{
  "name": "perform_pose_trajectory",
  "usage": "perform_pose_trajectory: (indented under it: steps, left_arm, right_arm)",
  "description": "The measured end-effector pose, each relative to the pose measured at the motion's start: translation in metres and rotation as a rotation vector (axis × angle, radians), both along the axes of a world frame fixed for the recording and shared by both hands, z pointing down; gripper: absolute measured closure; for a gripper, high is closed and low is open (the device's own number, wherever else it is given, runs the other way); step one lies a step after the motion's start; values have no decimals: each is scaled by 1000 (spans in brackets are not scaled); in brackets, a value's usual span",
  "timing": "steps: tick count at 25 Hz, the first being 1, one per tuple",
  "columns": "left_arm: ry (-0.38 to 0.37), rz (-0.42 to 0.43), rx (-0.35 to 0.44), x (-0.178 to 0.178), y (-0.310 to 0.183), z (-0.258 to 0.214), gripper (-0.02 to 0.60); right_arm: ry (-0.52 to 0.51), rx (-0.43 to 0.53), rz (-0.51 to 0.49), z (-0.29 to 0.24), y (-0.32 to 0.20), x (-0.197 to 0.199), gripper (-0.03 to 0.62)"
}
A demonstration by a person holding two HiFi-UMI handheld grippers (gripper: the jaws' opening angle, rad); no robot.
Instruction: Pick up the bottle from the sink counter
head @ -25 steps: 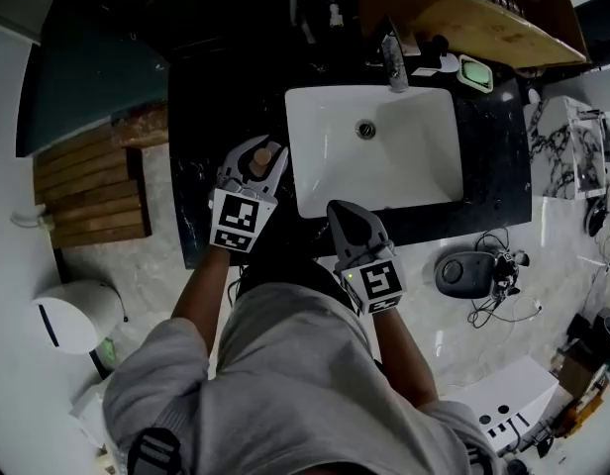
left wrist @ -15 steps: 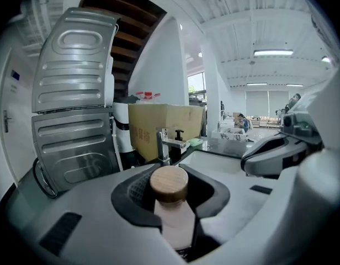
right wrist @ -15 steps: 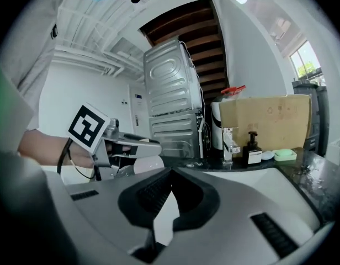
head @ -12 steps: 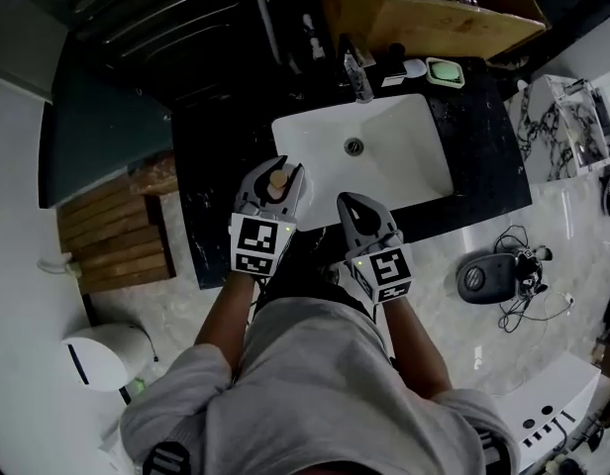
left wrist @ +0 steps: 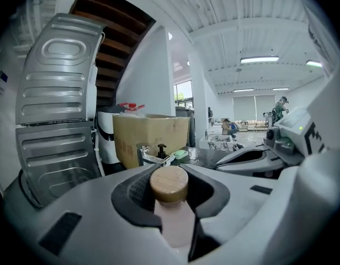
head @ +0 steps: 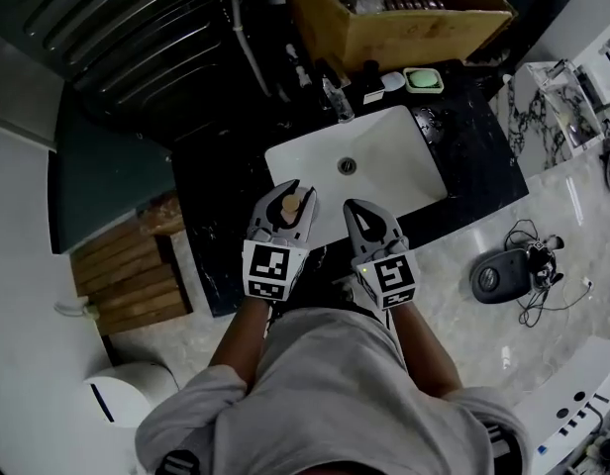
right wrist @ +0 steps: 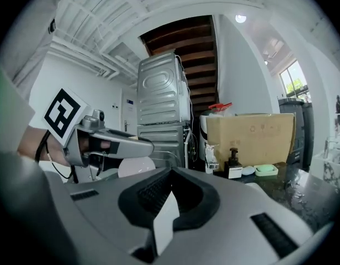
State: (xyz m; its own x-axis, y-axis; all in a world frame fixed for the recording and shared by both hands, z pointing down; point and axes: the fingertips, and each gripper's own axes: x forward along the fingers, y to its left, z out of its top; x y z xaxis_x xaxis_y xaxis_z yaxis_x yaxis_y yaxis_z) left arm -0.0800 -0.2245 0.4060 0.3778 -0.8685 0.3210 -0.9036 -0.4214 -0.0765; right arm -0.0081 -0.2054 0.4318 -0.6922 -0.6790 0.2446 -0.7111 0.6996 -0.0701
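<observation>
A small pale pink bottle (head: 291, 206) with a round wooden cap (left wrist: 169, 184) sits between the jaws of my left gripper (head: 290, 190), which is shut on its neck. It is held upright, in the air, over the front left corner of the white sink (head: 424, 171). In the left gripper view the padded fingers (left wrist: 138, 189) wrap around the bottle just under the cap. My right gripper (head: 355, 207) hovers beside it over the sink's front rim, its jaws closed to a point with nothing in them (right wrist: 171, 171).
The black counter (head: 473, 156) surrounds the sink. Behind the sink are a faucet (head: 335, 97), a pump dispenser (head: 370, 79), a green soap dish (head: 422, 79) and a cardboard box (head: 404, 18). A ribbed grey appliance (head: 137, 28) stands at left, a wooden mat (head: 127, 280) on the floor.
Both grippers have risen and drawn closer together. The left one carried the bottle from over the counter left of the sink to the sink's front corner.
</observation>
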Motion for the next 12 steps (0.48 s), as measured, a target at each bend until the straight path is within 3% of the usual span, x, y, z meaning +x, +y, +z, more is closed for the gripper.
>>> perform_pose_trajectory:
  steps: [5, 12]
  left_arm:
    - [8, 37, -27, -10, -10, -3, 469]
    - [23, 89, 3, -13, -19, -16, 469]
  right_arm:
    - [15, -10, 46, -7, -13, -8, 585]
    - [63, 22, 118, -21, -25, -11, 585]
